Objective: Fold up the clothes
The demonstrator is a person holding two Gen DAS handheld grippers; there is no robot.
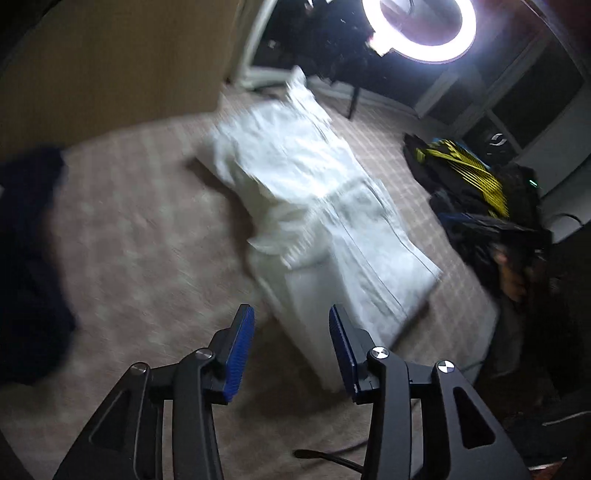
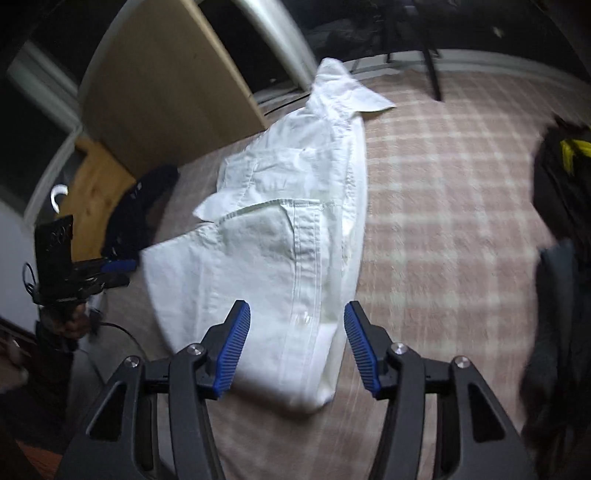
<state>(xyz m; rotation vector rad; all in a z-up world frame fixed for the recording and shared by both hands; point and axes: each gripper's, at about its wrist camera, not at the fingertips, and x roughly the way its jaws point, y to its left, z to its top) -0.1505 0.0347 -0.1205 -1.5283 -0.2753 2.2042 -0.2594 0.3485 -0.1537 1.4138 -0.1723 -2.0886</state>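
Note:
A white button-up shirt (image 1: 314, 195) lies partly folded on a pink checked cover (image 1: 147, 229), collar at the far end. My left gripper (image 1: 290, 310) hovers over the shirt's near edge, open, with nothing pressed between its blue pads. In the right wrist view the same shirt (image 2: 288, 229) stretches away from my right gripper (image 2: 297, 306), which is open above the shirt's near end with the cloth below the gap. The left gripper (image 2: 110, 271) shows at that view's left edge, held by a hand.
A dark blue garment (image 1: 29, 258) lies on the left of the cover. A pile of dark clothes with yellow stripes (image 1: 472, 173) sits on the right. A bright ring light (image 1: 417, 29) glares at the top. A tan board (image 2: 162, 85) and dark chair legs (image 2: 432, 74) stand behind.

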